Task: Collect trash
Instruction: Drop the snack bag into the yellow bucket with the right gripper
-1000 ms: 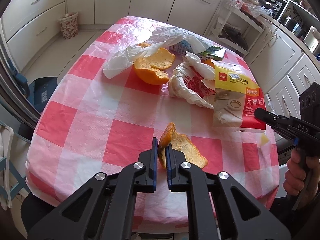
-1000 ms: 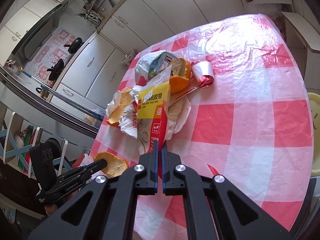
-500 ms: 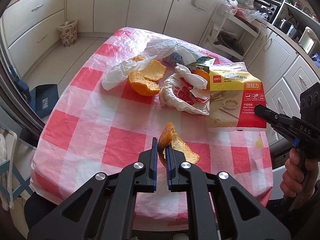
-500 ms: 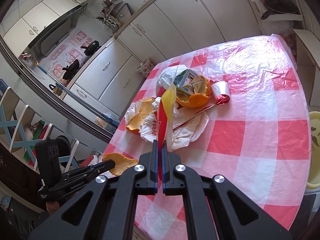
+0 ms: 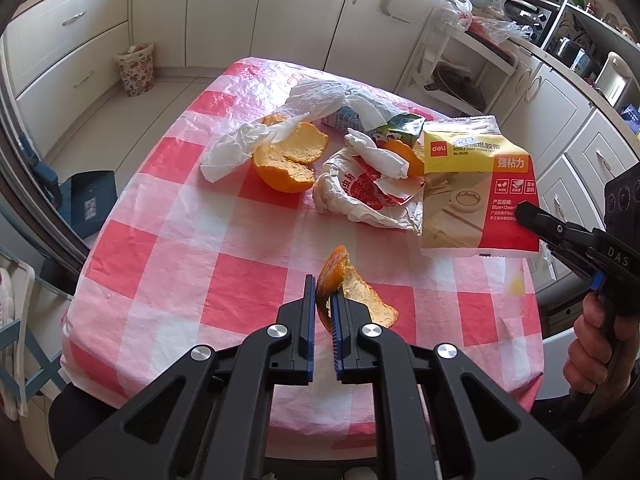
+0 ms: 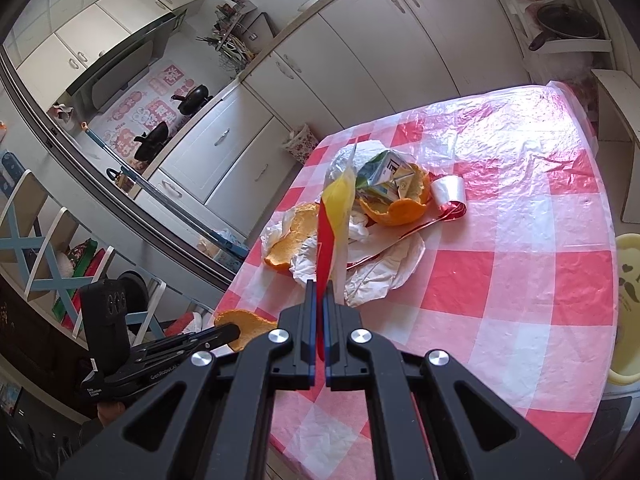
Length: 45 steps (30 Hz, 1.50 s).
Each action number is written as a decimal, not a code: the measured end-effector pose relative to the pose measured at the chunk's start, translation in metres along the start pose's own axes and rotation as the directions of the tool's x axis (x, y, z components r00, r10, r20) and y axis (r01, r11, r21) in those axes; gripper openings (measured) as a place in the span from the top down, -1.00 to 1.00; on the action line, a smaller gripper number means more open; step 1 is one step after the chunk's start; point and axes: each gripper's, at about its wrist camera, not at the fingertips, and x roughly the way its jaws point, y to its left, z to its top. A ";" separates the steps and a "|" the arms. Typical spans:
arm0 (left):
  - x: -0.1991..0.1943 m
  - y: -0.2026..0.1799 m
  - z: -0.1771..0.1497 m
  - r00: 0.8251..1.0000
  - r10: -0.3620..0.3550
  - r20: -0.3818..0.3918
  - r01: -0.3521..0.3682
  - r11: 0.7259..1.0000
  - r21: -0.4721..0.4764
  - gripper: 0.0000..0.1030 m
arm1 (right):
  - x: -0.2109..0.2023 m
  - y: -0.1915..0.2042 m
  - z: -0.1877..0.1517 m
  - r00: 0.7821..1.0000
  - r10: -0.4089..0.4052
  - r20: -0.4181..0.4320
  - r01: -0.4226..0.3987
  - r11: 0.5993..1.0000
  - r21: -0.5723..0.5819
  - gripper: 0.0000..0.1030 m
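Observation:
My left gripper (image 5: 322,290) is shut on a piece of orange peel (image 5: 352,294) and holds it above the near edge of the red-and-white checked table (image 5: 168,236). My right gripper (image 6: 319,298) is shut on a yellow-and-red tape packet (image 6: 334,224), lifted edge-on off the table; the packet also shows in the left wrist view (image 5: 476,188). On the table lie a large orange peel (image 5: 290,160), a crumpled white wrapper with red print (image 5: 360,196), white tissue (image 5: 236,148), a milk carton (image 6: 384,178) inside another peel (image 6: 400,208), and a clear bag (image 5: 340,96).
White kitchen cabinets (image 5: 280,12) ring the table. A floral waste basket (image 5: 136,68) stands on the floor at the far left. A blue box (image 5: 86,204) lies on the floor left of the table. A yellow stool (image 6: 626,304) stands at the table's right.
Both grippers have risen and pulled back from the table. The tape packet has come off the pile and hangs in the right gripper; the peel has lifted with the left.

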 end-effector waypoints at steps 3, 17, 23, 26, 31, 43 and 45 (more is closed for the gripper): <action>-0.001 -0.001 0.000 1.000 0.000 0.002 0.000 1.000 0.003 0.86 | -0.001 0.001 0.000 1.000 0.001 0.001 -0.001 1.000 -0.003 0.93; -0.016 -0.017 0.006 0.999 -0.005 0.034 0.004 1.000 0.031 0.86 | -0.025 -0.009 0.004 0.997 -0.014 0.072 0.013 1.000 0.023 0.93; -0.021 -0.040 0.009 0.999 -0.032 0.044 0.029 0.997 0.068 0.86 | -0.079 -0.052 0.008 0.974 -0.108 0.198 0.083 0.988 0.132 0.93; -0.020 -0.056 0.009 0.998 -0.053 0.038 0.049 0.995 0.091 0.86 | -0.108 -0.078 0.006 0.951 -0.175 0.254 0.122 0.970 0.212 0.93; -0.017 -0.083 0.009 0.996 -0.088 0.027 0.084 0.988 0.132 0.86 | -0.132 -0.113 0.003 0.882 -0.403 0.246 0.328 0.897 0.296 0.93; -0.014 -0.144 0.025 0.987 -0.160 0.031 0.150 0.966 0.210 0.86 | -0.049 -0.233 -0.003 0.709 -0.685 -0.169 0.703 0.665 0.251 0.76; -0.007 -0.159 0.029 0.986 -0.167 0.024 0.158 0.960 0.231 0.86 | -0.055 -0.249 -0.007 0.711 -0.674 -0.199 0.699 0.649 0.299 0.32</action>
